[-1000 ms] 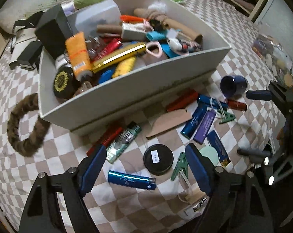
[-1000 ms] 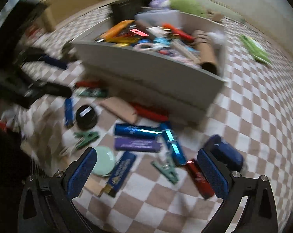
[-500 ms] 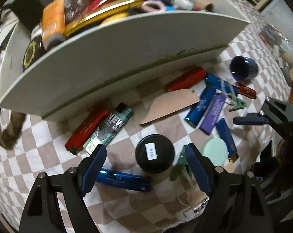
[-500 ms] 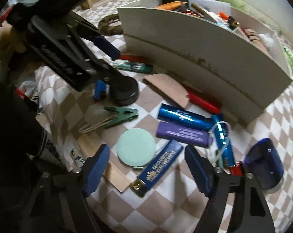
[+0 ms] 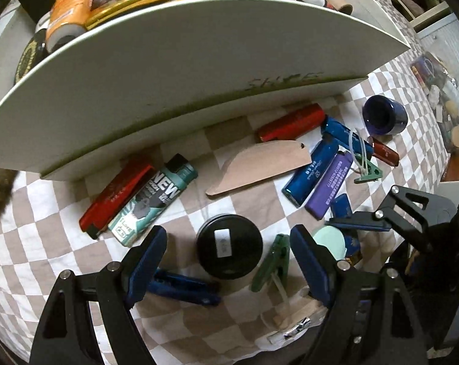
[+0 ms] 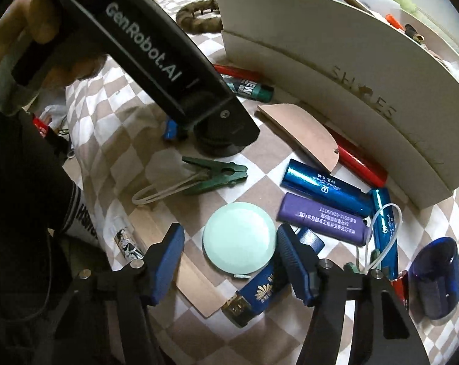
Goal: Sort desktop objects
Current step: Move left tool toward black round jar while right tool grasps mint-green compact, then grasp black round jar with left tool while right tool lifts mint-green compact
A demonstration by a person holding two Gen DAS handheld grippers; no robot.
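My left gripper (image 5: 226, 251) is open, its blue pads on either side of a round black tin (image 5: 229, 251) on the checked cloth. My right gripper (image 6: 229, 249) is open around a round mint-green disc (image 6: 239, 237), which also shows in the left wrist view (image 5: 331, 241). The white box (image 5: 199, 70) behind holds several sorted items. Loose on the cloth lie blue lighters (image 6: 323, 191), a purple lighter (image 6: 323, 217), red lighters (image 5: 291, 121), a green clip (image 6: 214, 176) and a tan leather piece (image 5: 259, 165).
A dark blue cup (image 5: 384, 115) lies on its side at the right. A teal "NEW" lighter (image 5: 153, 200) and red lighter (image 5: 115, 196) lie by the box wall. A brown furry ring (image 6: 199, 15) lies left of the box. The left gripper body (image 6: 156, 57) crosses the right wrist view.
Both grippers have come down closer to the cloth. The left now straddles the black tin and the right now straddles the mint disc with narrower jaws.
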